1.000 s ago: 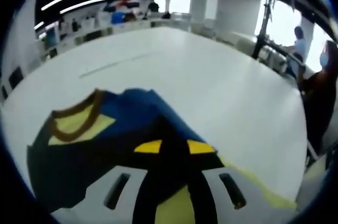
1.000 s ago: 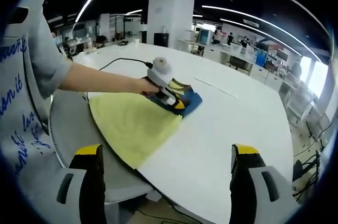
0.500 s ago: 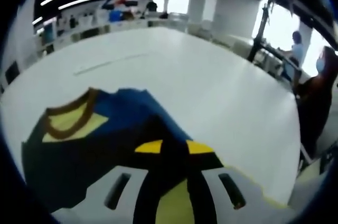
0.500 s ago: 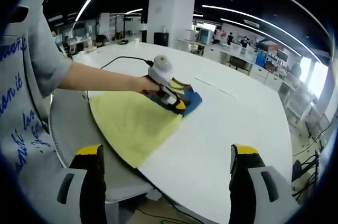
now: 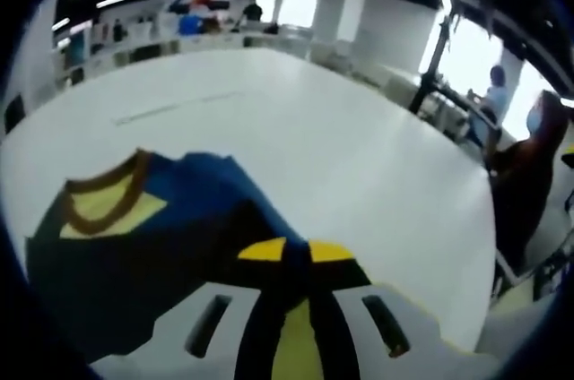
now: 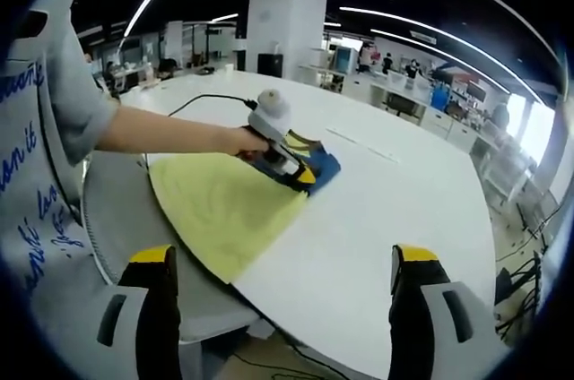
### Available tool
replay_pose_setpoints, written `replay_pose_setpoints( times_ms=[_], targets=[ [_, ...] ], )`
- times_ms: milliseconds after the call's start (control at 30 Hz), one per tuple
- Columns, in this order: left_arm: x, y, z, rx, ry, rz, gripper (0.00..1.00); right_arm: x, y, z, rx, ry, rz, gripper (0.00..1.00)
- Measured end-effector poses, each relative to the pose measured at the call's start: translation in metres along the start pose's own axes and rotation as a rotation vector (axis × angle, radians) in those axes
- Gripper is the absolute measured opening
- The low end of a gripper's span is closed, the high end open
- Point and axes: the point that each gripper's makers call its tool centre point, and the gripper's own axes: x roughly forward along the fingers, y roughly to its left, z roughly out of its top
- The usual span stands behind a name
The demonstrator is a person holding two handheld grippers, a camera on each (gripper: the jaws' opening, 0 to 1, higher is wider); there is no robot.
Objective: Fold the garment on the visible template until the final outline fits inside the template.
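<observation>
With its yellow-tipped fingers [image 5: 269, 250] pinched on the blue garment [image 5: 152, 254], the left gripper [image 5: 296, 250] has barely shifted over the yellow template [image 6: 224, 210], so the fold is still settling, while the right gripper [image 6: 282, 259] stays wide and empty.

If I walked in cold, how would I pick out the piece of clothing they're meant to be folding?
Look at the big white table. At its near edge lies a pale yellow sheet, and at that sheet's far corner sits the garment, bunched under the left gripper. It is the one dark blue thing there, with a brown collar and a yellow inside.

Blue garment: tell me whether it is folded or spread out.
Folded: the blue garment is a small bundle at the yellow template's corner, under the left gripper.
</observation>
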Motion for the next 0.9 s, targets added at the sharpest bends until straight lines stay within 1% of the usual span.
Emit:
replay_pose_setpoints(
  times_ms=[133,200,333,400,467,567,667,800,900],
  targets=[
    [-0.012,0.003,0.004,0.006,-0.019,0.004,0.01,0.003,0.003,0.004,-0.008,-0.006,0.009,0.99],
    [-0.016,0.006,0.004,0.033,-0.018,0.012,0.01,0.005,0.005,0.007,-0.011,-0.011,0.018,1.0],
    [-0.028,0.003,0.005,0.026,-0.029,-0.003,0.02,0.008,0.01,0.011,-0.019,-0.014,0.032,1.0],
    [-0.036,0.002,0.004,0.04,-0.027,-0.002,0.02,0.009,0.011,0.013,-0.023,-0.015,0.035,1.0],
    [-0.044,0.002,0.002,0.068,-0.023,0.006,0.05,0.01,0.013,0.014,-0.025,-0.015,0.04,1.0],
    [-0.056,0.002,0.004,0.068,-0.034,-0.003,0.13,0.013,0.014,0.016,-0.033,-0.012,0.048,1.0],
    [-0.067,0.004,0.004,0.086,-0.037,0.003,0.13,0.015,0.015,0.019,-0.034,-0.016,0.05,1.0],
    [-0.081,0.005,0.004,0.093,-0.042,0.003,0.2,0.018,0.016,0.023,-0.035,-0.019,0.058,1.0],
    [-0.092,0.004,0.005,0.094,-0.042,-0.007,0.21,0.019,0.017,0.027,-0.035,-0.028,0.06,1.0]
  ],
)
